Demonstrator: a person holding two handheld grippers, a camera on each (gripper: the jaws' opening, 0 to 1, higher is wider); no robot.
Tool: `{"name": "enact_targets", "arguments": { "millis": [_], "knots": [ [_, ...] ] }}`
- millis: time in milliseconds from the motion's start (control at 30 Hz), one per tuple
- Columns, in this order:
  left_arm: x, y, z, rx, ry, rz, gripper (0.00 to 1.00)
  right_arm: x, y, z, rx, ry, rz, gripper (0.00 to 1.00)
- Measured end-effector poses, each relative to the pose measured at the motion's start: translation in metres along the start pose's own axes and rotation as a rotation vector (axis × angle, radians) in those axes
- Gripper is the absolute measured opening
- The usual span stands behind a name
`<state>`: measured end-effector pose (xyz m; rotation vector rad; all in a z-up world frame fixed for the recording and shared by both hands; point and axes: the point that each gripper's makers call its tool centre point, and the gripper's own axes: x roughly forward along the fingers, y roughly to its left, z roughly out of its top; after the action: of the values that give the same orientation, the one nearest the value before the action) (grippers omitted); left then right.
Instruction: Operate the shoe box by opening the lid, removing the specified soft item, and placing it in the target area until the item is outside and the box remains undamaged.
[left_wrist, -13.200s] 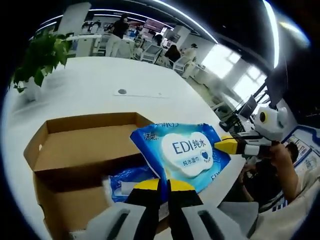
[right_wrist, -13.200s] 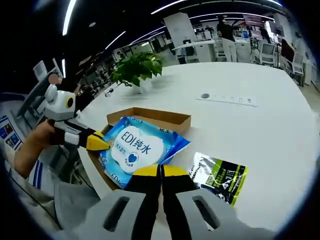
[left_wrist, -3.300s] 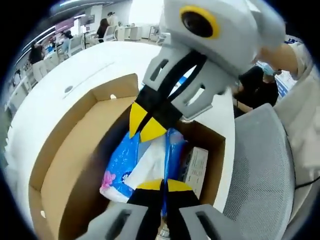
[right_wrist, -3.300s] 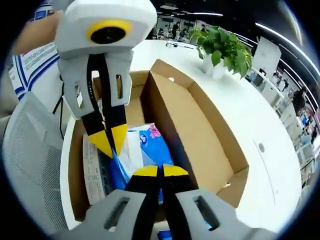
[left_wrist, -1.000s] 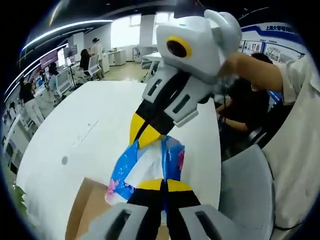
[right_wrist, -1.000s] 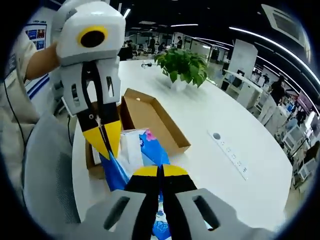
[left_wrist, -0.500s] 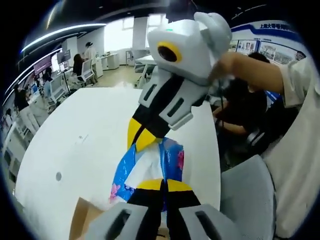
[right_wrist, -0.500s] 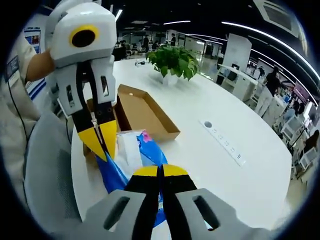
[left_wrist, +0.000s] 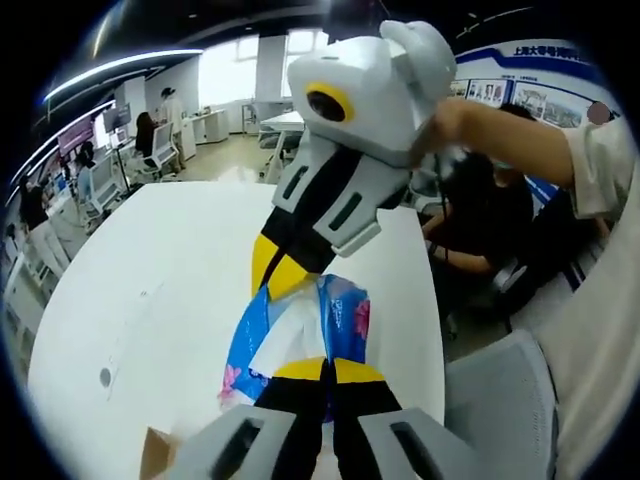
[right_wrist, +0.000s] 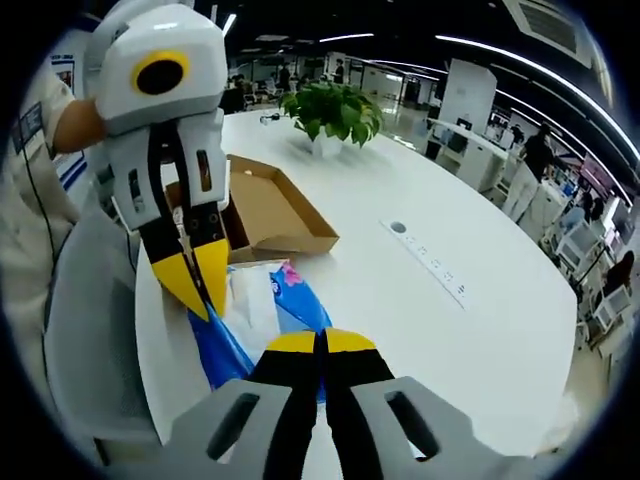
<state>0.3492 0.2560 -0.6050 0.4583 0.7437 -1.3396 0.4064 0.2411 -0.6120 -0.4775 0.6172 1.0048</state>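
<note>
A soft blue-and-white pack with a pink flower print (left_wrist: 298, 328) hangs in the air over the white table (left_wrist: 170, 270), held at both ends. My left gripper (left_wrist: 325, 370) is shut on its near end. My right gripper (left_wrist: 278, 272) reaches down from above, shut on the far end. In the right gripper view the pack (right_wrist: 297, 298) stretches between my right gripper (right_wrist: 320, 342) and the left gripper (right_wrist: 197, 278). The open brown shoe box (right_wrist: 268, 212) lies on the table beyond the pack; one corner of the box (left_wrist: 152, 464) shows low down.
A potted plant (right_wrist: 335, 110) stands at the far side of the table, and a white power strip (right_wrist: 428, 263) lies to the right. A grey mesh chair (right_wrist: 85, 300) sits at the table's near edge, the chair (left_wrist: 500, 400) also on the right. People sit at desks behind.
Both grippers have carried the pack up and away from the box, which now lies farther off. Both stay shut on the pack.
</note>
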Motion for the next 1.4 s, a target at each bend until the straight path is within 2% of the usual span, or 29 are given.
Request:
{"name": "enact_targets", "arguments": {
  "millis": [400, 933, 1200, 1400],
  "knots": [
    [0.031, 0.000, 0.014, 0.003, 0.004, -0.019, 0.00, -0.011, -0.017, -0.029, 0.013, 0.030, -0.008, 0.00],
    [0.079, -0.002, 0.031, 0.010, 0.025, -0.077, 0.00, -0.021, -0.044, -0.079, 0.031, 0.090, -0.031, 0.00],
    [0.101, -0.002, 0.039, -0.002, 0.034, -0.110, 0.00, -0.025, -0.049, -0.095, 0.035, 0.123, -0.037, 0.00],
    [0.118, -0.002, 0.046, 0.002, 0.036, -0.135, 0.00, -0.027, -0.063, -0.111, 0.035, 0.137, -0.045, 0.00]
  ]
}}
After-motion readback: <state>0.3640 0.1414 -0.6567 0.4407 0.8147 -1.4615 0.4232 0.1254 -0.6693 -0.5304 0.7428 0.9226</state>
